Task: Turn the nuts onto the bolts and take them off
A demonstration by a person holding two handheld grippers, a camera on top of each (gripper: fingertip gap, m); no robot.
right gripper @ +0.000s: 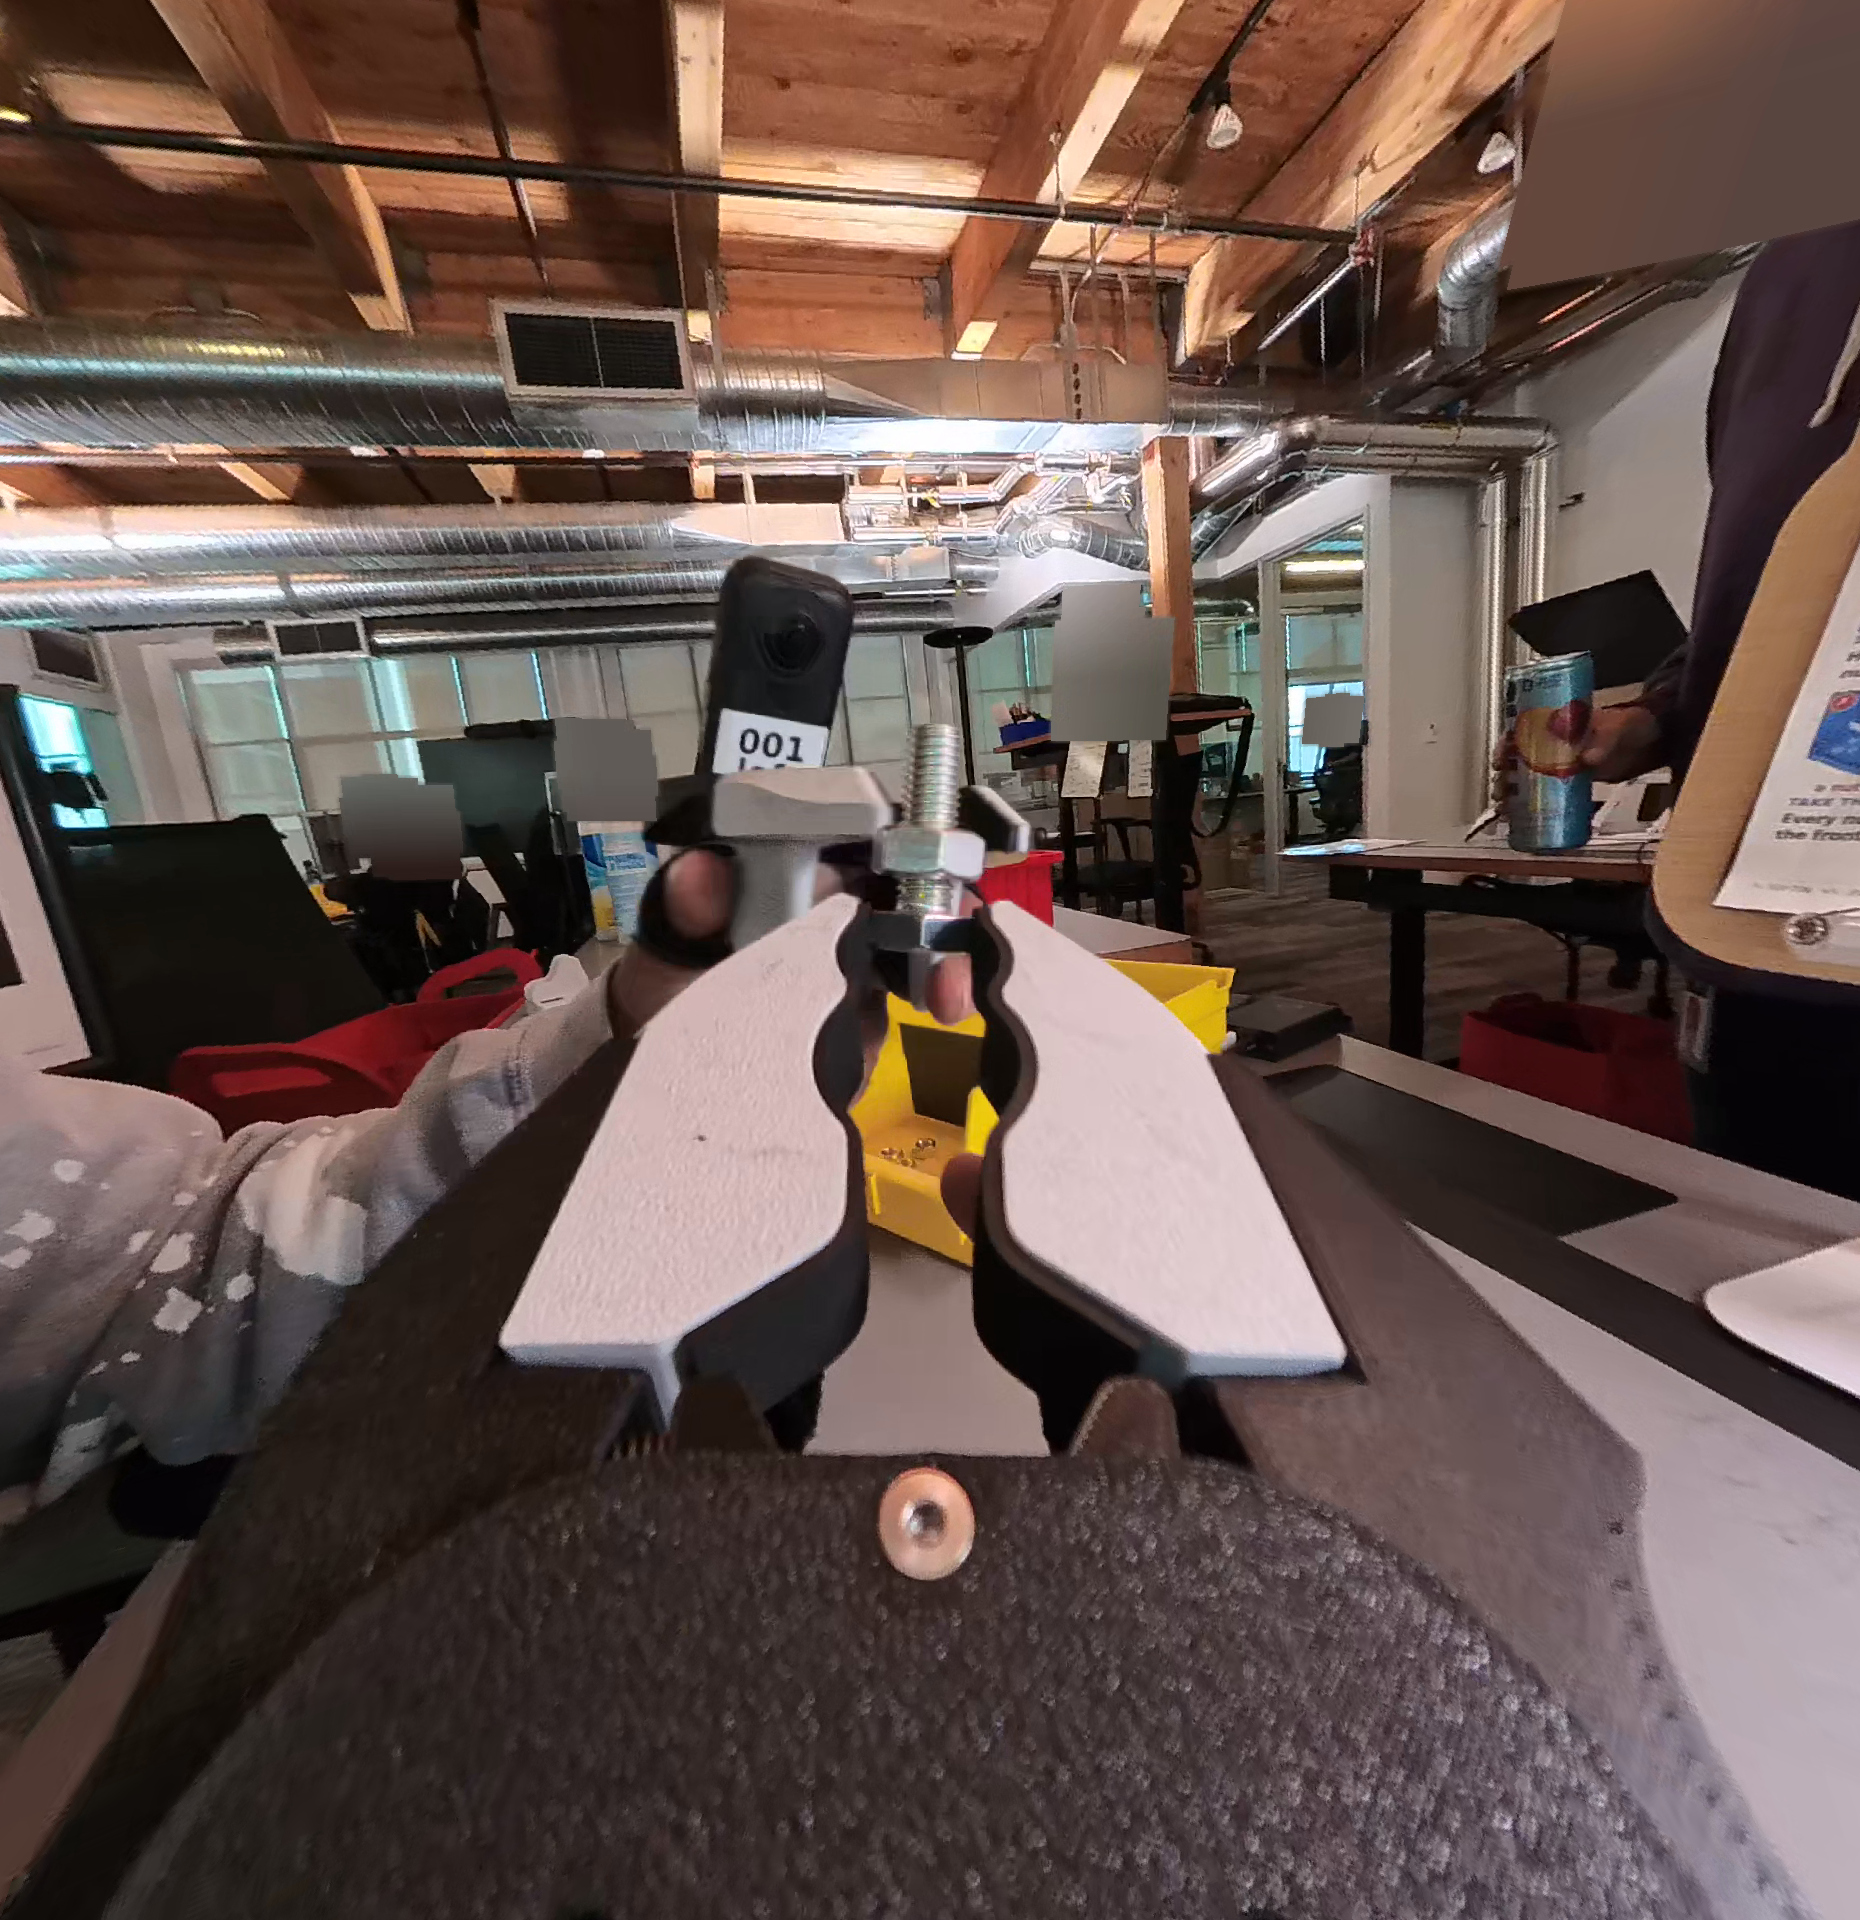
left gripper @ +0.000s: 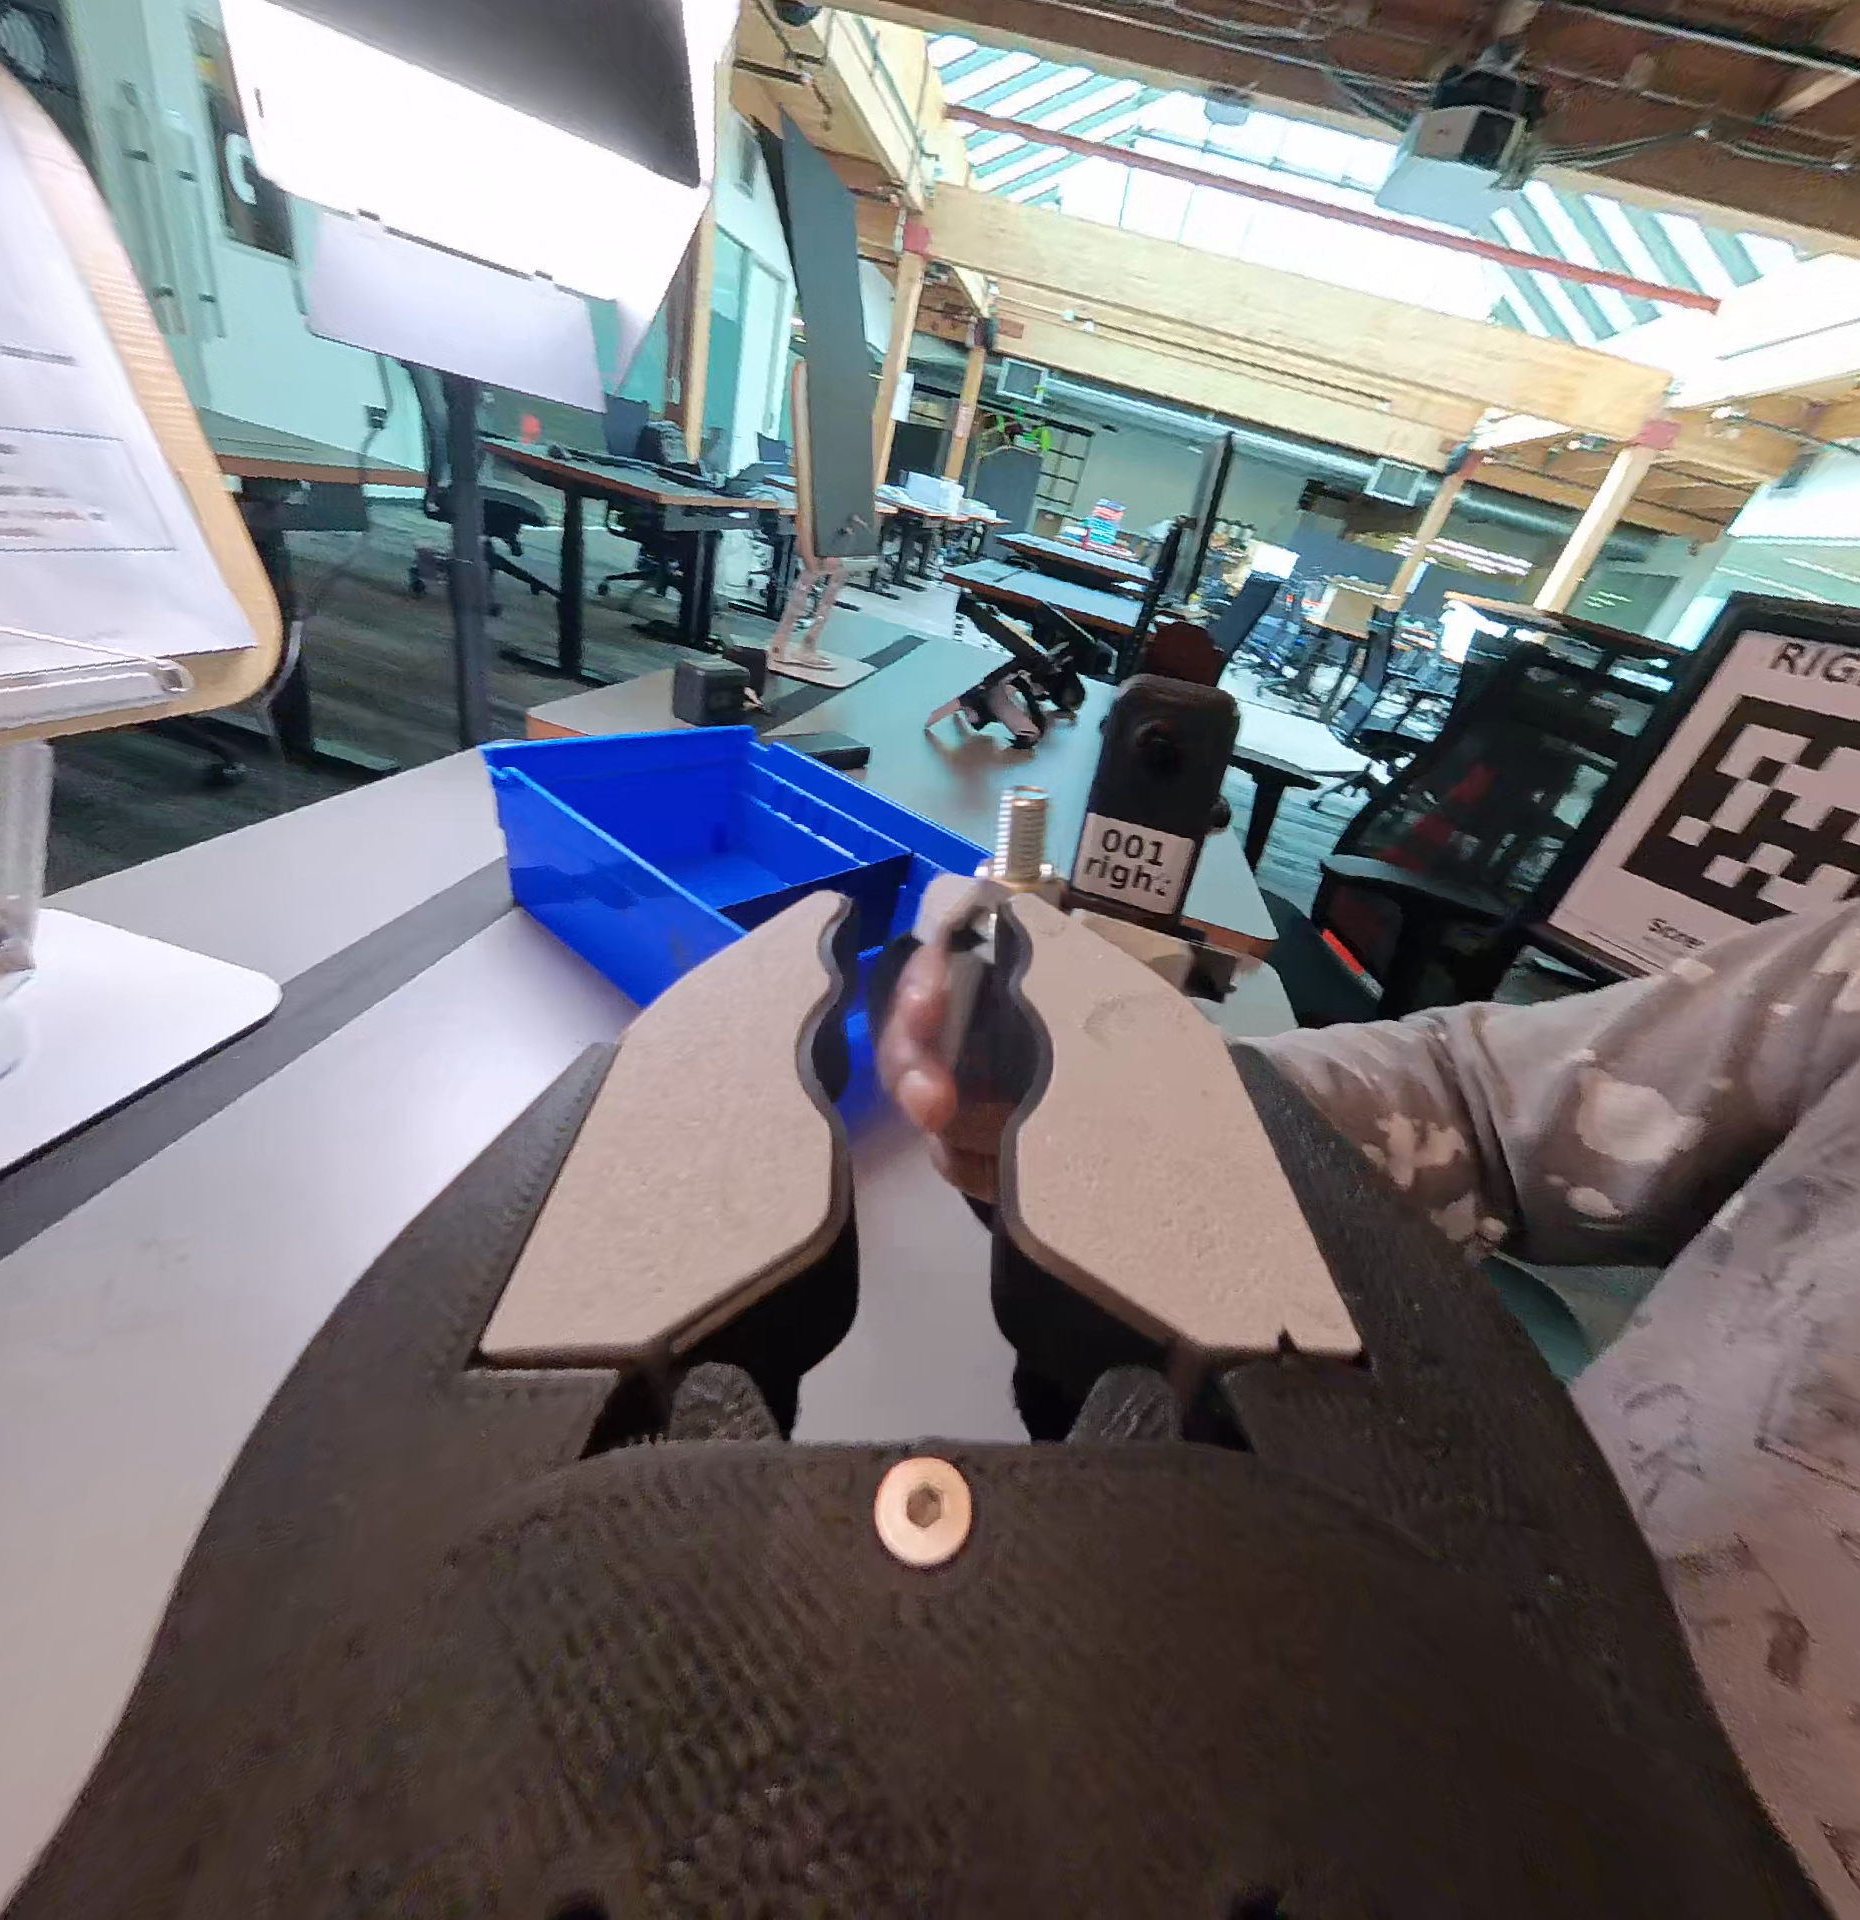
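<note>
Right gripper [right gripper: 924,930] is closed on the head of the bolt [right gripper: 934,764], which stands upright in the air above the table [right gripper: 1736,1507], thread pointing to 12 o'clock. The nut [right gripper: 928,854] sits partway down the thread, just above the head. In the right wrist view the left gripper [left gripper: 890,914] comes in from the far side, one finger at 9 o'clock of the nut and one at 3 o'clock. Its own view is smeared at the tips and shows the bolt off toward 1 o'clock, so I cannot tell whether it is clamped on the nut or only flanking it. Risks, as judged:

1. If the left grip is loose or off-centre, the pads will likely slide round the hex flats and the nut will not turn.
2. A twist that is not in line with the thread could lever the bolt head out of the right grip, as only the head is pinched.
3. If the nut comes off the thread unheld, it drops. The yellow bin [right gripper: 1165,997] lies at 6 o'clock below, the blue bin [left gripper: 697,862] further off, so it may land on the table and roll.
</note>
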